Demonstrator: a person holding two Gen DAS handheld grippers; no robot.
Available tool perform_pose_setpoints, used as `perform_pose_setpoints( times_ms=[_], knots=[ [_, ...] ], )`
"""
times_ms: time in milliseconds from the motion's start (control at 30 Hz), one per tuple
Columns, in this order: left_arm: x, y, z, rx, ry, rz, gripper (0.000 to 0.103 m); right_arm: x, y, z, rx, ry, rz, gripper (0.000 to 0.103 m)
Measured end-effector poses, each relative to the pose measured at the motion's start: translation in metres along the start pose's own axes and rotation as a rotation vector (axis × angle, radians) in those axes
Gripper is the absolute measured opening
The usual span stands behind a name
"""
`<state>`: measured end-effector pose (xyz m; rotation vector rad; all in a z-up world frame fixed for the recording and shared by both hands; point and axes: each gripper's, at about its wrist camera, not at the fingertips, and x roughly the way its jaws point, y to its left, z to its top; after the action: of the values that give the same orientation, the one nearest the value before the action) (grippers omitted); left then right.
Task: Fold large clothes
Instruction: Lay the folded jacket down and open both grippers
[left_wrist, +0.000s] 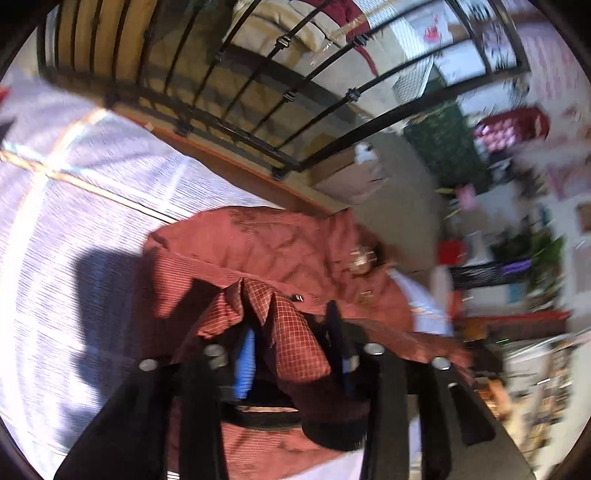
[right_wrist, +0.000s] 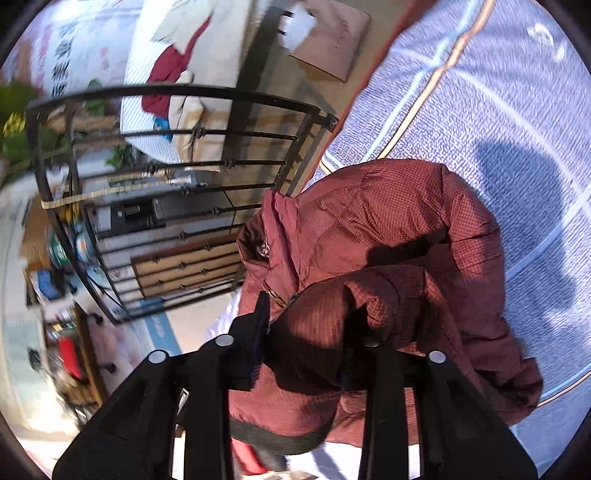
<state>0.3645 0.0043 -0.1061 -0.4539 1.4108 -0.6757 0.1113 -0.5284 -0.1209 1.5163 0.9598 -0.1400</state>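
Observation:
A dark red grid-patterned jacket (left_wrist: 258, 247) lies bunched on a bed with a pale blue-white cover (left_wrist: 74, 206). My left gripper (left_wrist: 291, 325) is shut on a raised fold of the jacket, which drapes over its fingers. In the right wrist view the jacket (right_wrist: 388, 214) lies against the bed cover (right_wrist: 498, 92), its collar toward the bed's edge. My right gripper (right_wrist: 314, 317) is shut on a bunched edge of the jacket with a dark hem band below; the fabric hides the right fingertip.
A black metal bed rail (left_wrist: 280, 99) runs along the bed's edge, also in the right wrist view (right_wrist: 184, 166). Beyond it are a wooden floor, a cardboard box (right_wrist: 332, 40), another bed with bedding (right_wrist: 177, 74), plants and cluttered furniture.

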Motion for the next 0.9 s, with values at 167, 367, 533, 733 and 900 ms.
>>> perform_pose_setpoints(
  times_ms=[167,367,533,733,900],
  knots=[
    [-0.042,0.017,0.014,-0.092,-0.164,-0.071,0.076,0.002,0.003,0.021,0.02,0.019,0.046,0.045],
    [-0.069,0.014,0.017,0.007,-0.208,0.058,0.077,-0.006,0.039,0.022,-0.185,-0.033,-0.07,0.048],
    [-0.05,0.001,-0.012,0.139,-0.157,0.138,0.077,-0.021,0.089,-0.003,-0.514,-0.227,-0.31,0.049],
    [-0.003,-0.04,-0.046,0.354,-0.095,0.301,0.077,0.031,0.13,-0.048,-0.886,-0.07,-0.491,0.064],
    [0.022,-0.06,-0.033,0.329,-0.086,0.345,0.078,0.055,0.114,-0.032,-0.744,-0.091,-0.597,0.064]
  ],
)
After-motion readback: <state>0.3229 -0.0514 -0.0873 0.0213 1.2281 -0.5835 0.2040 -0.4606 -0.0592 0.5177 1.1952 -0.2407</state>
